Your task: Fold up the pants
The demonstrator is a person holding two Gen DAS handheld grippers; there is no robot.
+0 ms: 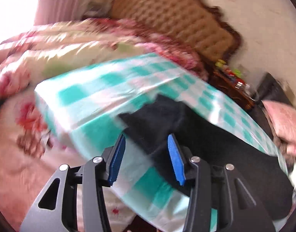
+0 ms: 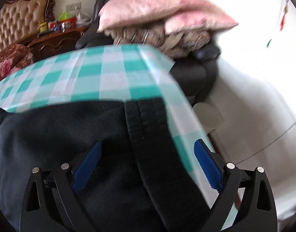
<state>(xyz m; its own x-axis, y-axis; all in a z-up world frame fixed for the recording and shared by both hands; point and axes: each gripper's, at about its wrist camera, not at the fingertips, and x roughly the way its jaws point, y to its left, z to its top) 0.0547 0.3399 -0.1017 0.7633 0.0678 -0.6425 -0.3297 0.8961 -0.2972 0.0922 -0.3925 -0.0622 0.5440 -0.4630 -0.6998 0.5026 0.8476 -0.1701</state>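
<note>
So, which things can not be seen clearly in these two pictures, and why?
- Pants: full outline unknown; the right wrist view cuts them at the bottom edge, and the right gripper covers part.
- Pants' far end, left wrist view: motion blur hides whether it is leg or waist.
- Small items on the wooden nightstand: too small and blurred to name.
- Checked cloth: what lies under it is hidden.
- Left gripper: open, contact with the cloth unclear.

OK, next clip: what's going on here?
A person with two handheld grippers is working on dark pants spread over a green checked cloth. The right gripper is open, straddling the waistband end; the left gripper is open near the other end. Neither grips anything yet.
</note>
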